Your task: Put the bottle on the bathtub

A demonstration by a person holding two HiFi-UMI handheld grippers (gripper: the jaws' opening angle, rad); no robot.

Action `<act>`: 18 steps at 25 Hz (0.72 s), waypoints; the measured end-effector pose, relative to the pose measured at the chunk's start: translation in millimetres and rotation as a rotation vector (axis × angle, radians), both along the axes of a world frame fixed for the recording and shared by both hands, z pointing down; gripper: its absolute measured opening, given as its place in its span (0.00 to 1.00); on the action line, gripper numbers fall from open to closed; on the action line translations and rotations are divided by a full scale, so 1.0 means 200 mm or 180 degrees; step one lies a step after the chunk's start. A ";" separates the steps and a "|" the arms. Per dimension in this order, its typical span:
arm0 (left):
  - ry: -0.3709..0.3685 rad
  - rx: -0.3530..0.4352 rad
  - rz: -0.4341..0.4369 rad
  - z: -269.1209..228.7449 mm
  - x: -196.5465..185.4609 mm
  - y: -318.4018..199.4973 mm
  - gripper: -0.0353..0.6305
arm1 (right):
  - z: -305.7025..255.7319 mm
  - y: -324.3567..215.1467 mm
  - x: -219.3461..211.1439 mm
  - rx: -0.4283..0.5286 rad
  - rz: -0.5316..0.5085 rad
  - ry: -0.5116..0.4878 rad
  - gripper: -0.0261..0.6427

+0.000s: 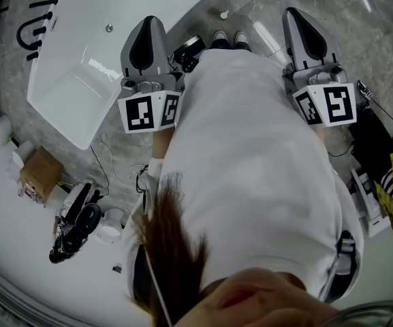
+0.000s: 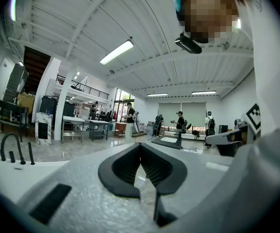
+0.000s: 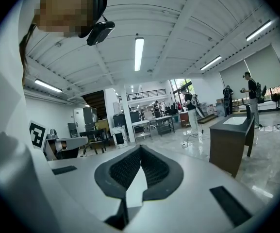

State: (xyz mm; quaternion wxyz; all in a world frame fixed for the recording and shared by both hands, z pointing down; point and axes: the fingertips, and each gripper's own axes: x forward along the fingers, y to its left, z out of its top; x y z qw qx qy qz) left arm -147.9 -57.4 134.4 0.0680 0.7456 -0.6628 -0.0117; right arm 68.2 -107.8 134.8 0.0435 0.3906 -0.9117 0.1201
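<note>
Left gripper (image 1: 146, 34), right gripper (image 1: 304, 26): jaws together, nothing held. White shirt (image 1: 250, 155) between them. Bathtub (image 1: 73, 87) beside left gripper; cardboard box (image 1: 41, 172) near the bathtub.

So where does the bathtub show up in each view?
Head view: the bathtub lies upper left, white, with a black faucet at its left edge.
Left gripper view: only its white rim shows at the lower left, under the same faucet.
Right gripper view: not in it.
Shared landmark: the person's white shirt, in all three views.
</note>
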 end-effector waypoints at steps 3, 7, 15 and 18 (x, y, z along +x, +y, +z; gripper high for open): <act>-0.0001 -0.0011 0.0022 0.00 0.01 0.00 0.08 | 0.00 0.00 0.01 0.0000 0.0014 0.0011 0.06; -0.0012 -0.0013 0.0048 0.00 0.01 -0.01 0.08 | 0.00 0.00 0.02 -0.0003 0.0046 0.0011 0.06; -0.0013 -0.0036 0.0085 0.01 0.02 0.01 0.08 | 0.01 0.03 0.02 -0.0011 0.0051 0.0028 0.06; -0.0009 -0.0039 0.0098 0.02 0.03 0.01 0.08 | 0.01 0.03 0.02 -0.0012 0.0052 0.0030 0.06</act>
